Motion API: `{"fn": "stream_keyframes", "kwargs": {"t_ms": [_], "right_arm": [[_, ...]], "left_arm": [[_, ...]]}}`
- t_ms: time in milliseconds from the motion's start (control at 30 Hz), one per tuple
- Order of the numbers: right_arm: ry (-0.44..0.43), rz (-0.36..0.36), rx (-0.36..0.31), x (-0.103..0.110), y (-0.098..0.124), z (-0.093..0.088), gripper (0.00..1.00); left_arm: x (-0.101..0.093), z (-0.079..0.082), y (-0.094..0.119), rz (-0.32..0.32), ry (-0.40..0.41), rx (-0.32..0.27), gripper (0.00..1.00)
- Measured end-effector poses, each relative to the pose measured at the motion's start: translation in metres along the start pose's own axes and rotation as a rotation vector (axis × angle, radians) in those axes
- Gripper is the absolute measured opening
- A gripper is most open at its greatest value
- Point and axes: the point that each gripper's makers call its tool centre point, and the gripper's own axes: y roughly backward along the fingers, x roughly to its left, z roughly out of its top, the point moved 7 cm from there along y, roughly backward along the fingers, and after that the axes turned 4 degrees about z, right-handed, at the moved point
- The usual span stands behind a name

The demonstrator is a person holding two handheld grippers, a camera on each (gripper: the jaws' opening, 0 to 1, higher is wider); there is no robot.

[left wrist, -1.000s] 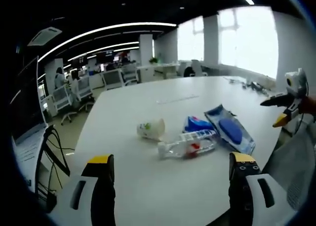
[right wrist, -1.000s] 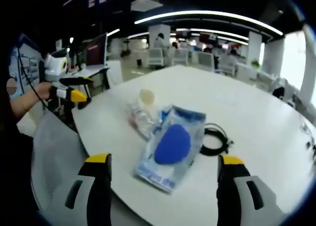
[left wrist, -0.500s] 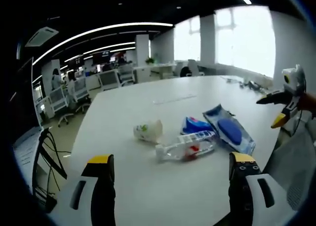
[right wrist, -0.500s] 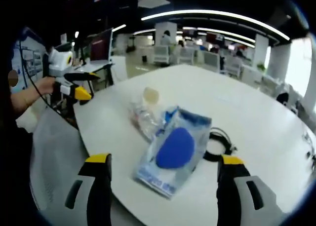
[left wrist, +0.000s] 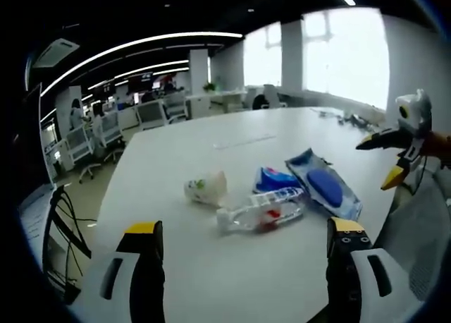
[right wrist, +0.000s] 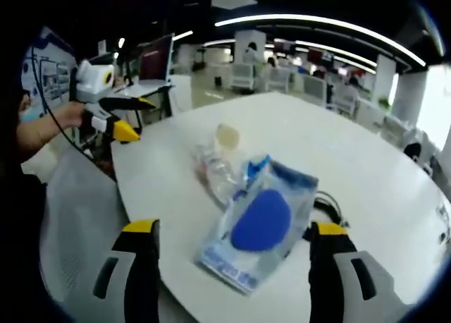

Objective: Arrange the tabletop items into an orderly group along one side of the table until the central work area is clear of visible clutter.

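Both views face the white table (left wrist: 211,266) from opposite ends, sharing the blue pouch (right wrist: 257,228).

One cup (left wrist: 205,188), one bottle (left wrist: 261,211), two blue packets (left wrist: 323,185) (left wrist: 271,179), one cable (right wrist: 328,204).

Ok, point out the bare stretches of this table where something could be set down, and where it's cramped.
Bare: the white table beyond the paper cup toward the far edge, and the near strip between the plastic bottle and the left gripper. Crowded: cup, bottle, small blue packet and blue pouch cluster together; a black cable borders the pouch.
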Motion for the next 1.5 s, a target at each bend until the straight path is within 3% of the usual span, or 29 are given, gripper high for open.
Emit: {"fn": "stream_keyframes", "kwargs": {"t_ms": [567,933,1500], "right_arm": [[0.075,0.075,0.028,0.010,-0.021,0.008,0.84],[0.035,0.139,0.006,0.011,-0.034,0.014,0.81],[0.139,0.204,0.074,0.009,-0.063,0.024,0.81]], "left_arm": [[-0.006,0.002,-0.007,-0.061,-0.024,0.004,0.94],[-0.009,0.000,-0.016,-0.095,-0.021,0.010,0.93],[-0.012,-0.002,-0.028,-0.146,-0.039,0.019,0.93]]}}
